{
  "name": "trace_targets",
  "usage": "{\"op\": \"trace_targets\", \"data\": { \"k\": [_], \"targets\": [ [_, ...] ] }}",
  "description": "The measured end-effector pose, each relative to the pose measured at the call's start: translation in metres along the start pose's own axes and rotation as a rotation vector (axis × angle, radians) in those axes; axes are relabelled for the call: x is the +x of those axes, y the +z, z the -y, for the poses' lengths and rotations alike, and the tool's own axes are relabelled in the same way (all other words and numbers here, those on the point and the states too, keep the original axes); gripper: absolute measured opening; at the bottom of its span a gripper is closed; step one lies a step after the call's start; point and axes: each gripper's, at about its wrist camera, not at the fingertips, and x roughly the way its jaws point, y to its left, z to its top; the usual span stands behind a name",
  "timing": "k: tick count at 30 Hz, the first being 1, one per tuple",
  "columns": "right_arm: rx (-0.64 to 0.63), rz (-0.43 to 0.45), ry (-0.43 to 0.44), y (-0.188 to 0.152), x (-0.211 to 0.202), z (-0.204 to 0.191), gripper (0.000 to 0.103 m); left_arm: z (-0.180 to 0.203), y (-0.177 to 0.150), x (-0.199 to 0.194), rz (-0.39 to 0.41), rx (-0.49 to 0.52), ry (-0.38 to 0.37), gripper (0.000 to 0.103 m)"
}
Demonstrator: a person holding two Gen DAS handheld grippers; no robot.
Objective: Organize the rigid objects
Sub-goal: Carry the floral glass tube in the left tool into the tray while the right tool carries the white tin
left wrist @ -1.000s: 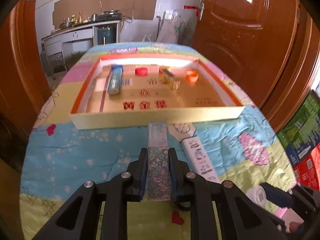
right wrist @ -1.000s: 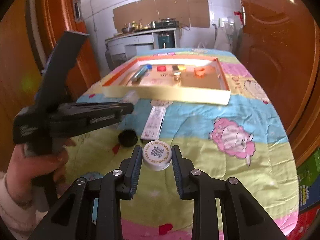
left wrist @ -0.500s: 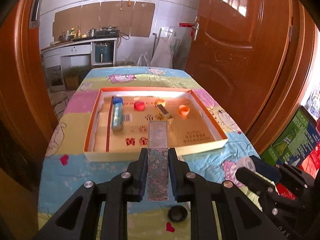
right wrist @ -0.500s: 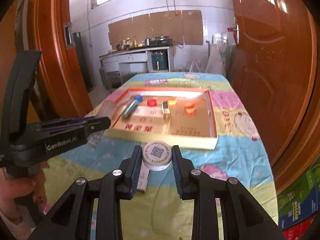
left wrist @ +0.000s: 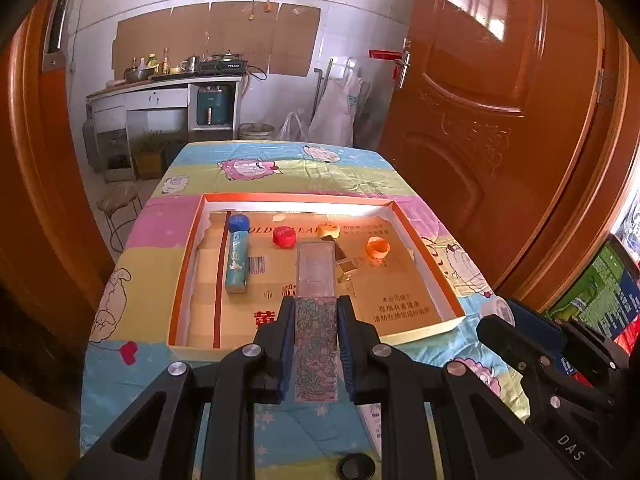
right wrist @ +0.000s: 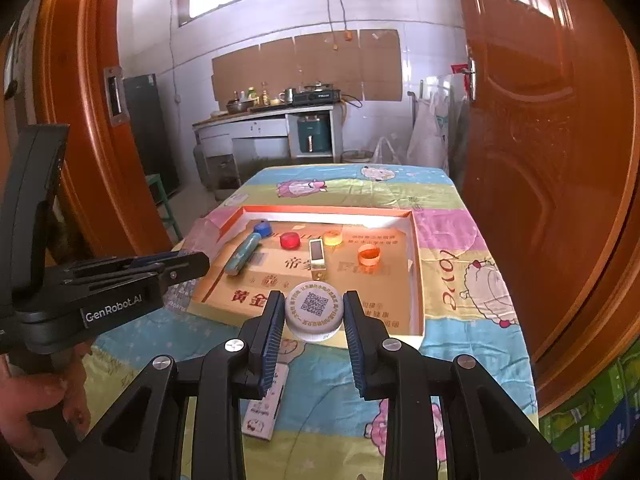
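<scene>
Carrying two pieces toward the shallow orange-rimmed tray [left wrist: 424, 256] at once. Left gripper [left wrist: 316, 320] clamped on a flat floral-patterned box [left wrist: 316, 344], clear end poking forward over the tray floor. Right gripper [right wrist: 314, 314] pinching a white cap [right wrist: 315, 310] with a QR code on top, held above the tray's near edge.

Best lowered one at a time, aiming for bare cardboard: open floor to the right of the orange ring [left wrist: 378, 247], and near the front wall. Worth keeping clear of the blue-capped tube [left wrist: 236, 260], red cap [left wrist: 284, 236], yellow cap [left wrist: 329, 230] and small gold box [left wrist: 346, 266], then letting go only once seated.

Hard to judge height above the tray from either view. Box blocking part of the gold box. White carton [right wrist: 262, 408] on the cloth half hidden behind the right fingers; dark round lid [left wrist: 354, 466] cut off at the bottom.
</scene>
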Motion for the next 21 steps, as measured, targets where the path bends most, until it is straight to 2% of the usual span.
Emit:
{"op": "trace_targets", "data": {
  "k": [21],
  "targets": [
    [0.023, -0.03, 0.004, 0.017, 0.039, 0.025, 0.03, -0.003, 0.017, 0.04, -0.057, -0.013, 0.007, 0.02]
  ]
}}
